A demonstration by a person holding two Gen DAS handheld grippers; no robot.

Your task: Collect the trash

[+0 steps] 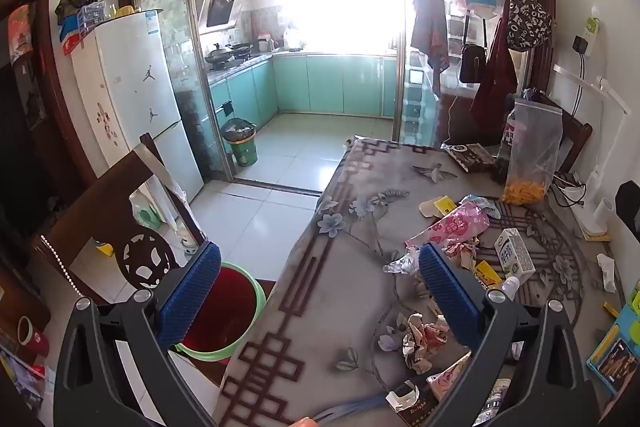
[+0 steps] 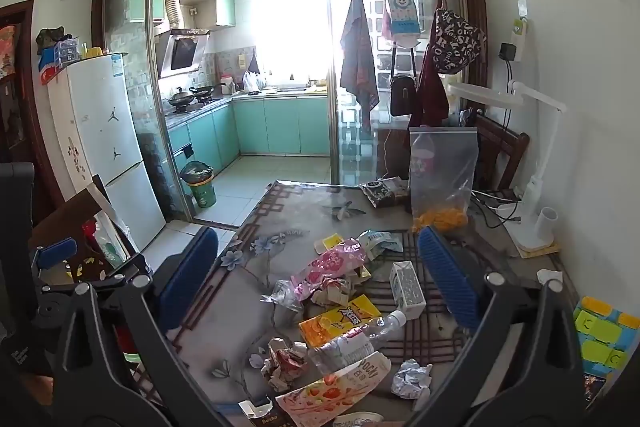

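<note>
Both the left gripper (image 1: 320, 291) and the right gripper (image 2: 318, 275) stand spread wide and hold nothing. Between the right jaws lie a crumpled wrapper (image 2: 286, 363), a clear bottle (image 2: 356, 341), a yellow box (image 2: 340, 319) and a milk carton (image 2: 408, 289) on the table (image 2: 248, 267). Under the left gripper's left jaw stands a green-rimmed bin (image 1: 232, 311); farther off sits a zip bag (image 2: 442, 175).

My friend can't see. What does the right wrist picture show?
An open blue-padded right hand-held gripper hovers over a floral-patterned table littered with trash: a pink crinkled wrapper, a small white milk carton, a yellow snack box and a clear plastic bottle. Behind is a turquoise kitchen.
</note>
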